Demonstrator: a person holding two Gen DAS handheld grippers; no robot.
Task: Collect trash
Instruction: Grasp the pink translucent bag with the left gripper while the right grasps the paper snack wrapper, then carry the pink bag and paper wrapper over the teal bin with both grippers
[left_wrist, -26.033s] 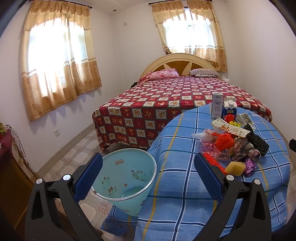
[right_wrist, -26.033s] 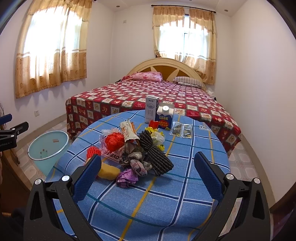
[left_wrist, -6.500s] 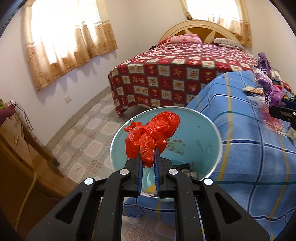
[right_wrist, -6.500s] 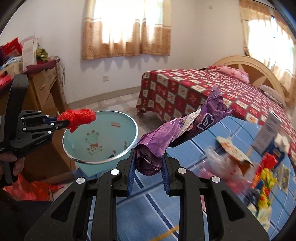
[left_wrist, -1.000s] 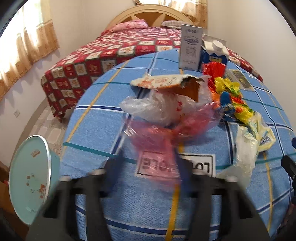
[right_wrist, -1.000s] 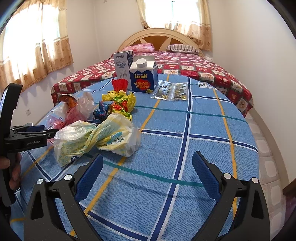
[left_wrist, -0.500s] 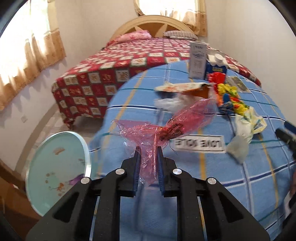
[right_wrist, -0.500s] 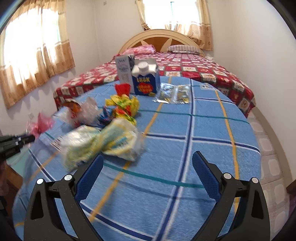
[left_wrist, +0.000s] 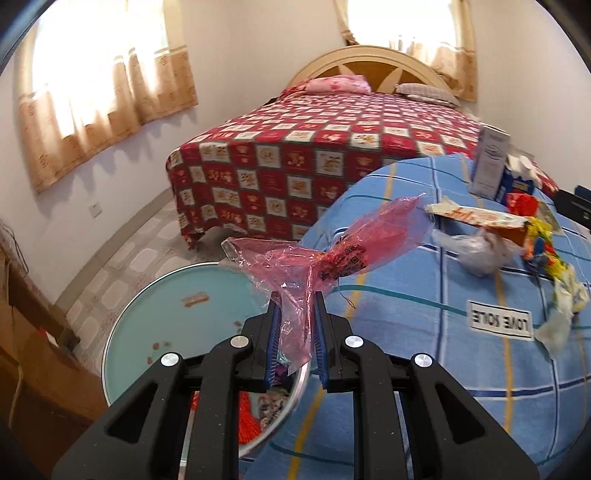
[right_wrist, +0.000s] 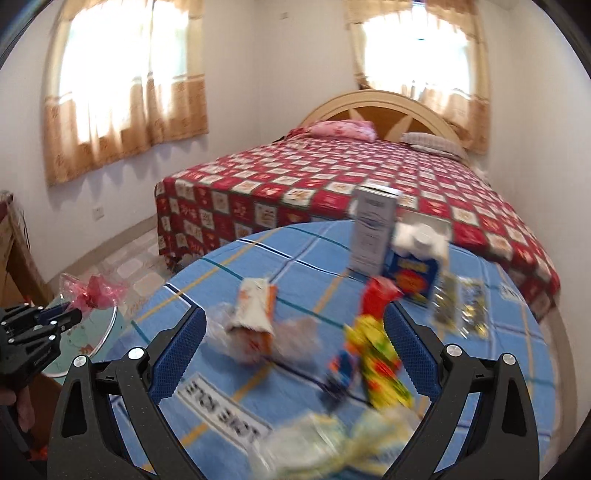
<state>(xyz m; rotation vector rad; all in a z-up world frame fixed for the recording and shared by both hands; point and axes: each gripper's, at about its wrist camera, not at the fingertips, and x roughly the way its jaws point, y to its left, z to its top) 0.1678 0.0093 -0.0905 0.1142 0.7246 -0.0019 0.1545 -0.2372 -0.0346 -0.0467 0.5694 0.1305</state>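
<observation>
My left gripper (left_wrist: 295, 314) is shut on a crumpled pink plastic bag (left_wrist: 332, 251) and holds it over the near rim of the light-blue trash bin (left_wrist: 177, 314), which has trash at its bottom. In the right wrist view the left gripper (right_wrist: 70, 314) shows at far left with the pink bag (right_wrist: 96, 290) above the bin (right_wrist: 99, 332). My right gripper (right_wrist: 295, 343) is open and empty above the blue checked table (right_wrist: 295, 258), over blurred trash: an orange-white wrapper (right_wrist: 255, 310), a clear bag (right_wrist: 295, 339) and yellow-red wrappers (right_wrist: 376, 350).
A white box (right_wrist: 371, 230) and a blue milk carton (right_wrist: 417, 269) stand at the table's far side, with foil packets (right_wrist: 461, 310) beside them. A bed with a red checked cover (left_wrist: 332, 147) lies behind. A wooden cabinet (left_wrist: 22, 314) stands left of the bin.
My left gripper has carried the pink bag left off the table to above the bin. My right gripper has swung left and forward over the trash pile; its view is motion-blurred.
</observation>
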